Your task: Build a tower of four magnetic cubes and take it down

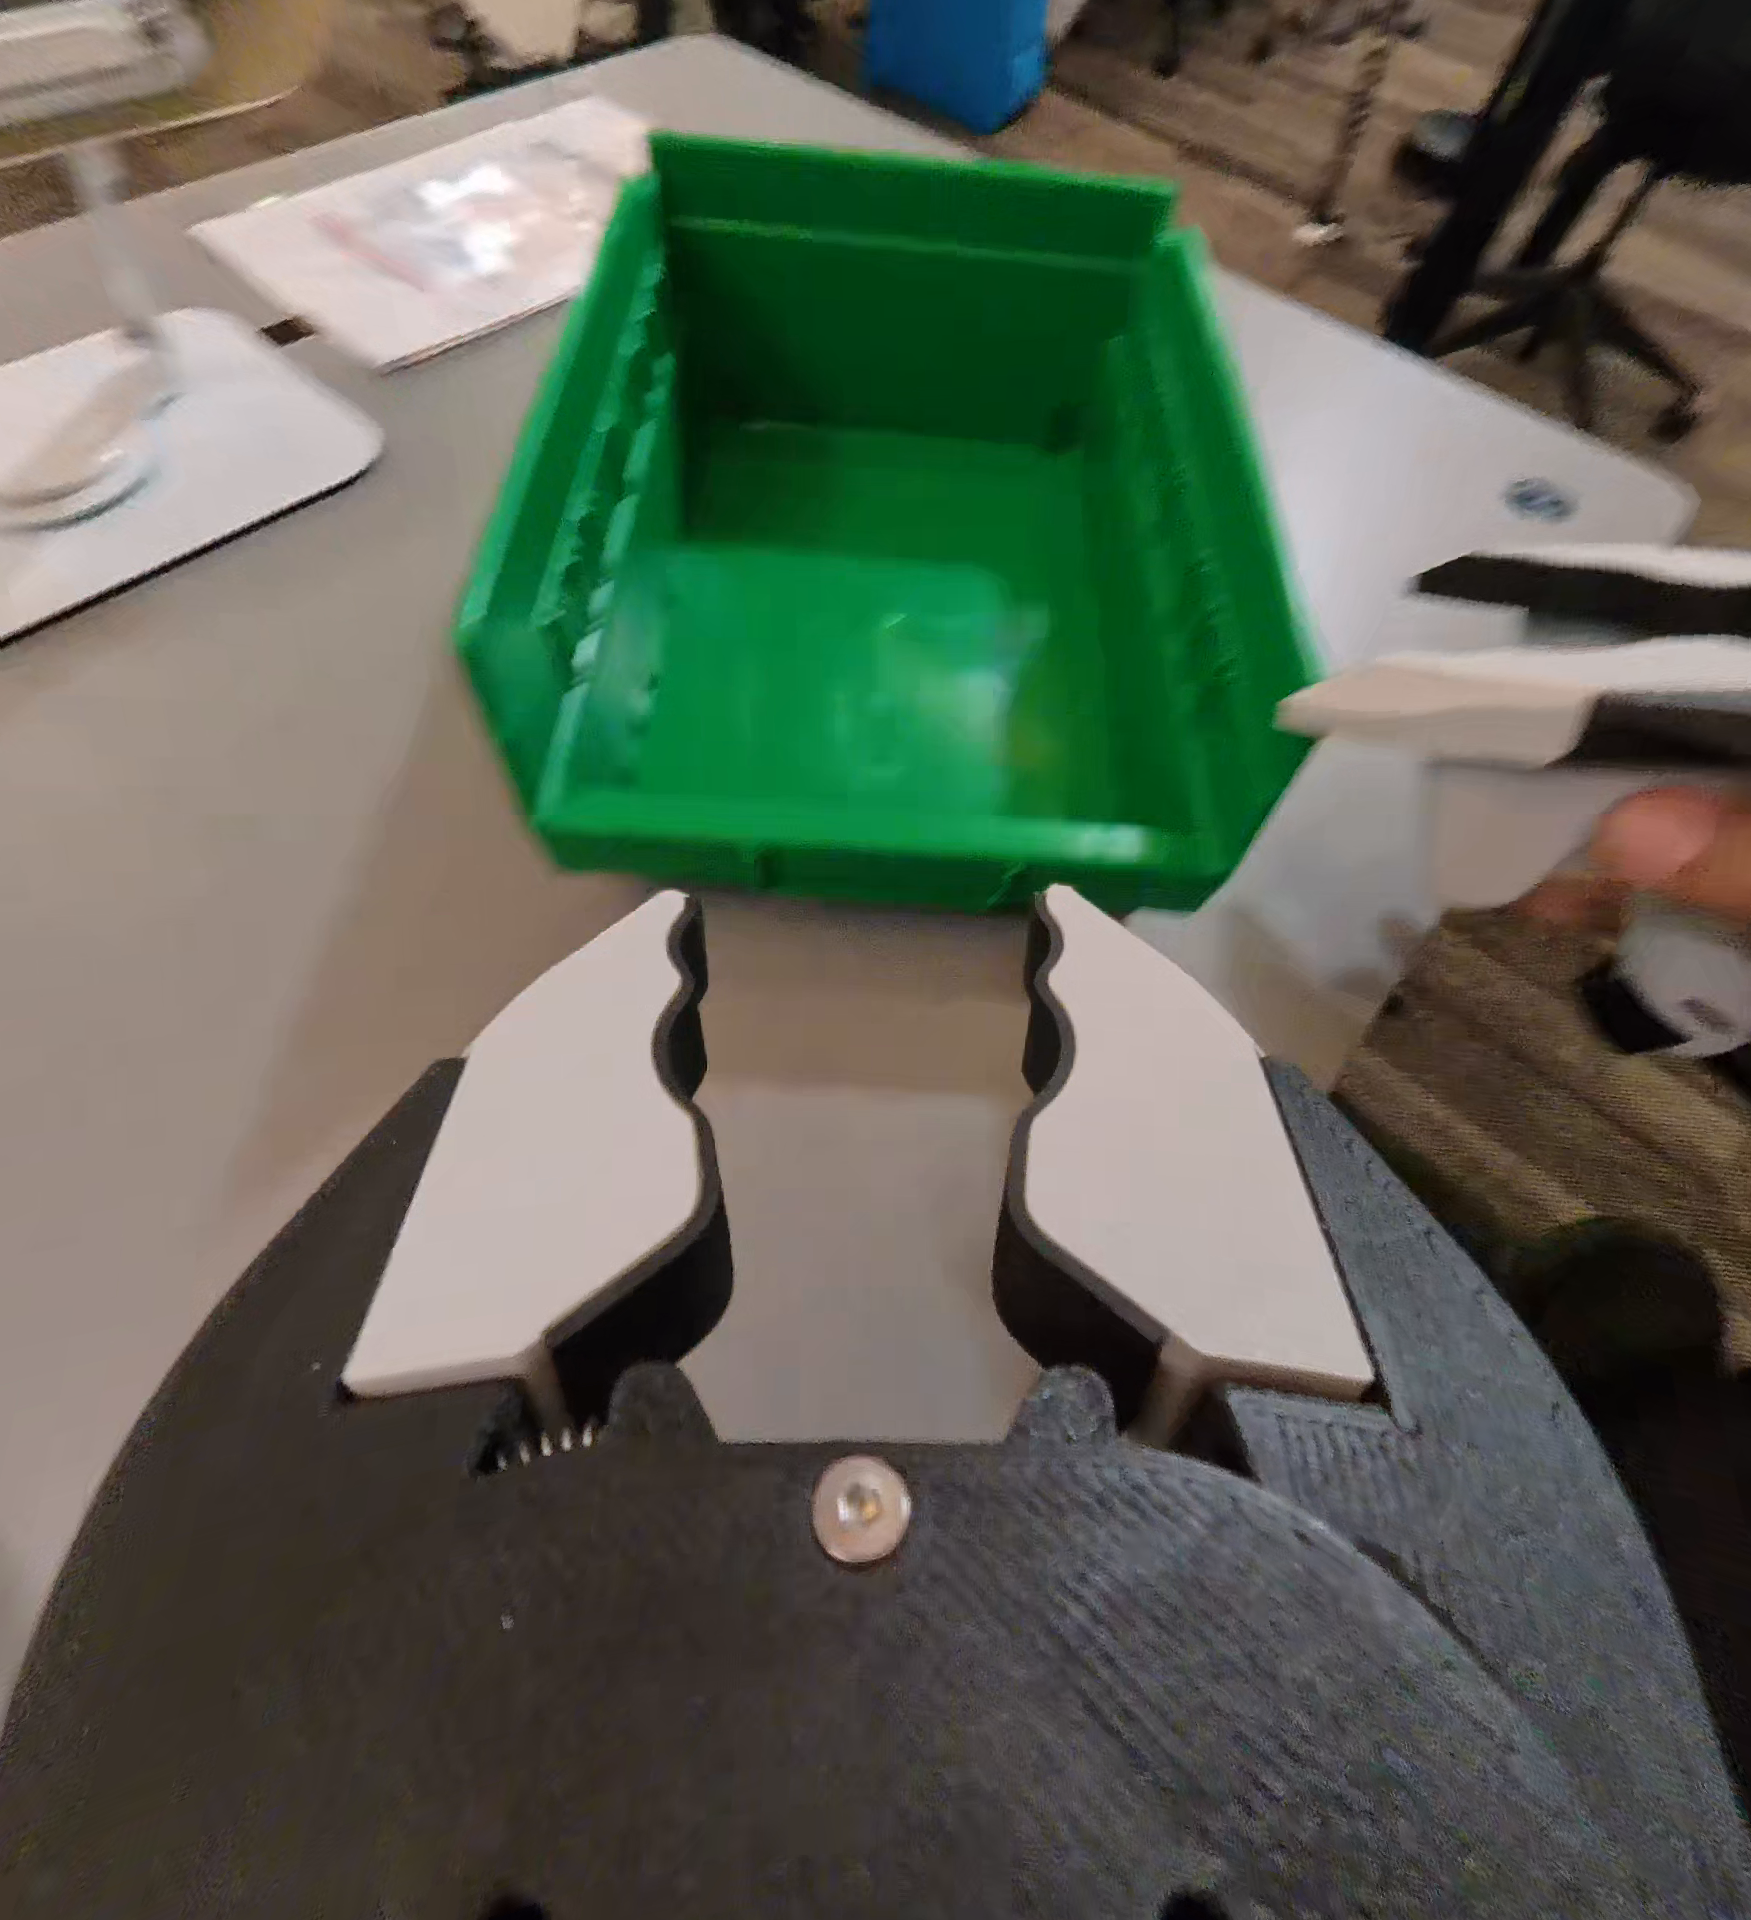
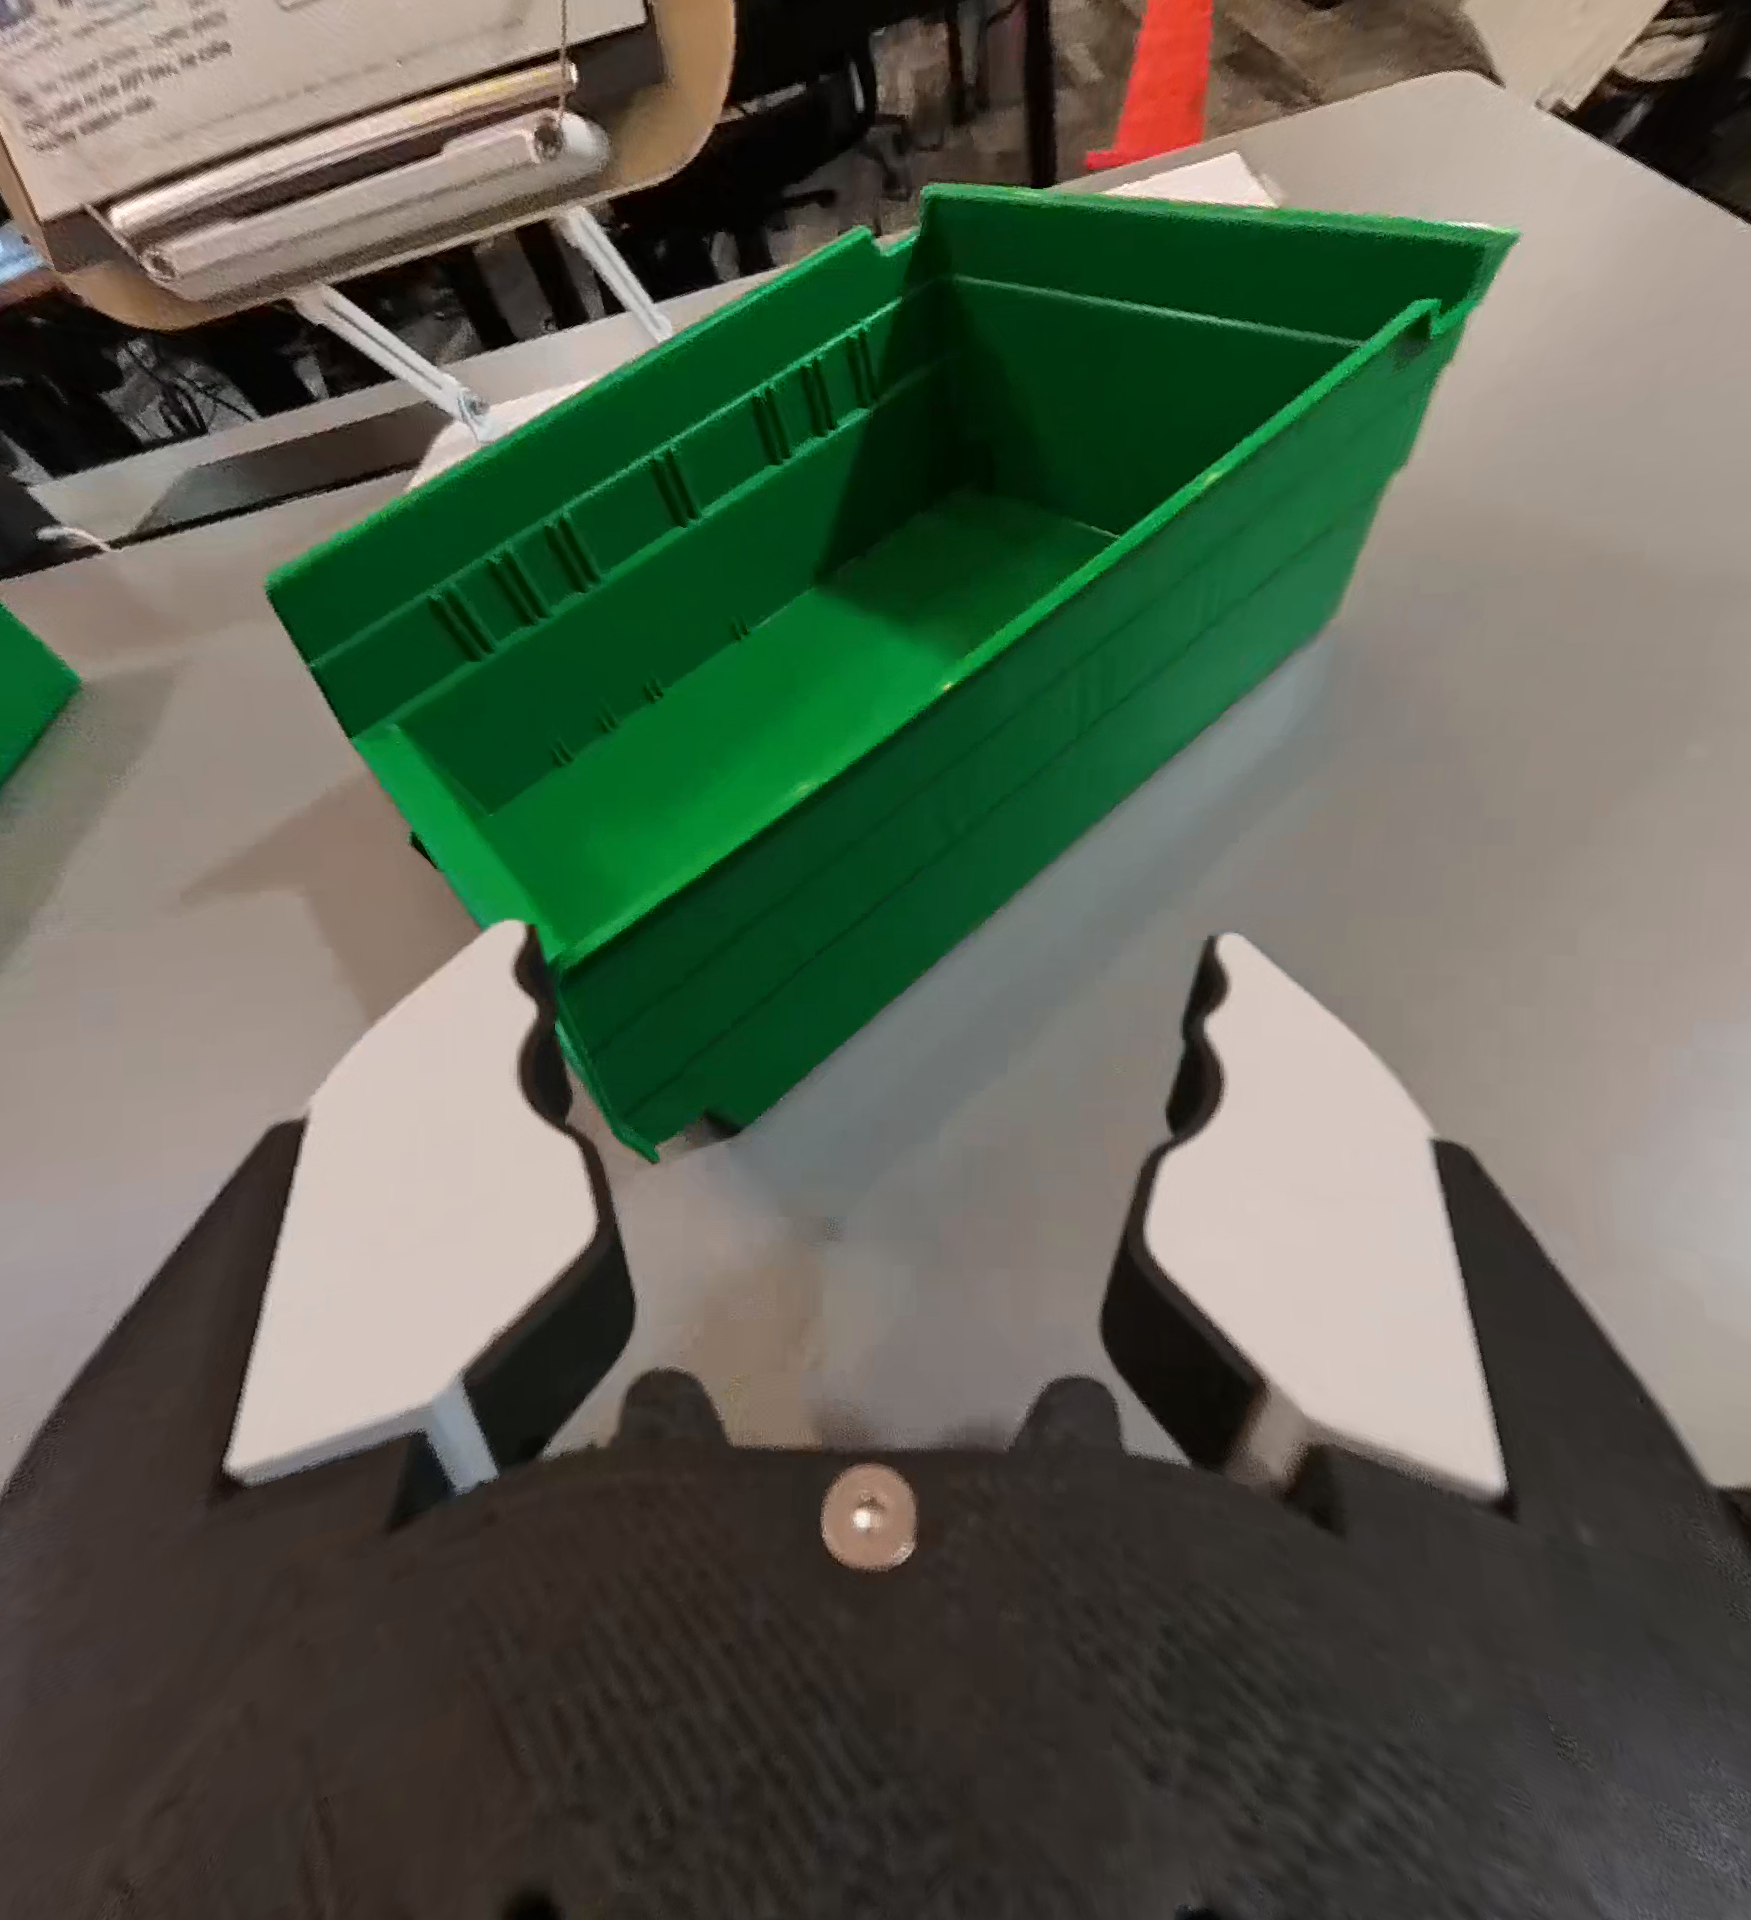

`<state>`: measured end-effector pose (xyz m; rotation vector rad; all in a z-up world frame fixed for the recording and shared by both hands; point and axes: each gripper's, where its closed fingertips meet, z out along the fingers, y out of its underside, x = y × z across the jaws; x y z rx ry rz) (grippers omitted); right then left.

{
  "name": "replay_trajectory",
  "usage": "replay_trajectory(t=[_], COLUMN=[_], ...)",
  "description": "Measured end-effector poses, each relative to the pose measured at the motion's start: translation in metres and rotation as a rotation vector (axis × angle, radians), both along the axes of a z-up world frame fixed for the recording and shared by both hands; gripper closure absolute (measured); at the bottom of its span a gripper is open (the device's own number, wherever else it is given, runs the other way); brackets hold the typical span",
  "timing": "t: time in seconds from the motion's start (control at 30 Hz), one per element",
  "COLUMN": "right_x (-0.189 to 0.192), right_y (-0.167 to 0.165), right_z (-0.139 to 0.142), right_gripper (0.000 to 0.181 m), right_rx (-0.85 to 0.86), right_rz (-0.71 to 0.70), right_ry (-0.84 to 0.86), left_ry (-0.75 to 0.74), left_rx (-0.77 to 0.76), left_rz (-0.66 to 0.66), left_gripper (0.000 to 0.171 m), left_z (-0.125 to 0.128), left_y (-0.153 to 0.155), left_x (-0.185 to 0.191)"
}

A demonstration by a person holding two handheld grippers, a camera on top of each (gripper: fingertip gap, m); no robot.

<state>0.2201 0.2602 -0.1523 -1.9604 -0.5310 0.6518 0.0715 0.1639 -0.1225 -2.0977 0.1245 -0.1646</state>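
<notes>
Centre of the left wrist view: left tongs [image 1: 863,914] part open, nothing between them, tips just short of the low front lip of a green bin [image 1: 850,842]. No contact visible. The bin sits upright on the grey surface [image 1: 175,883], open top, tall back wall at the upper middle of the frame, ribbed slots along both inner side walls. Something pale and shiny lies on its floor, too blurred to name.

Right edge of that view: right tongs [image 1: 1359,649] come in sideways beside the bin's right wall, with a hand [image 1: 1723,883] below them.

Upper left of the frame: white mat [image 1: 258,436] with a clear stand on it, and a flat clear packet [image 1: 435,229] behind it. Top: blue box [image 1: 954,52] and a black chair [image 1: 1577,260] on the floor.

Right wrist view: right tongs [image 2: 869,940] wide apart, holding nothing. A second green bin [image 2: 954,883] lies diagonally across the middle of the frame, with its near corner reaching in between the fingers. The finger at lower left is right against the bin's short front end; whether it touches cannot be told. The other finger is well clear of the long side wall. This bin looks empty, the same moulded plastic with a stepped rim, probably stiff and light. It rests on the surface [image 2: 1577,727]. The first bin shows at the left edge. Upper left: a tape-dispenser-like device [image 2: 331,156]. Top: an orange cone [image 2: 1162,83].
</notes>
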Motion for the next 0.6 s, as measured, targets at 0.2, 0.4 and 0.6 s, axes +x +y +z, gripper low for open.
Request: replay_trajectory(t=[0.2, 0.4, 0.6], right_x=[-0.026, -0.023, 0.065], right_y=[-0.023, 0.015, 0.112], right_z=[0.003, -0.02, -0.024], right_gripper=[0.077, 0.122, 0.177], right_rx=[0.026, 0.017, 0.016], right_rz=[0.051, 0.128, -0.12], right_ry=[0.023, -0.11, -0.184], left_ry=[-0.039, -0.225, -0.354], left_rx=[0.053, 0.034, -0.004], left_rz=[0.22, 0.265, 0.218], left_gripper=[0.116, 0.12, 0.121], left_z=[-0.017, -0.037, -0.046], left_y=[-0.058, -0.066, -0.061], left_x=[-0.092, -0.131, -0.118])
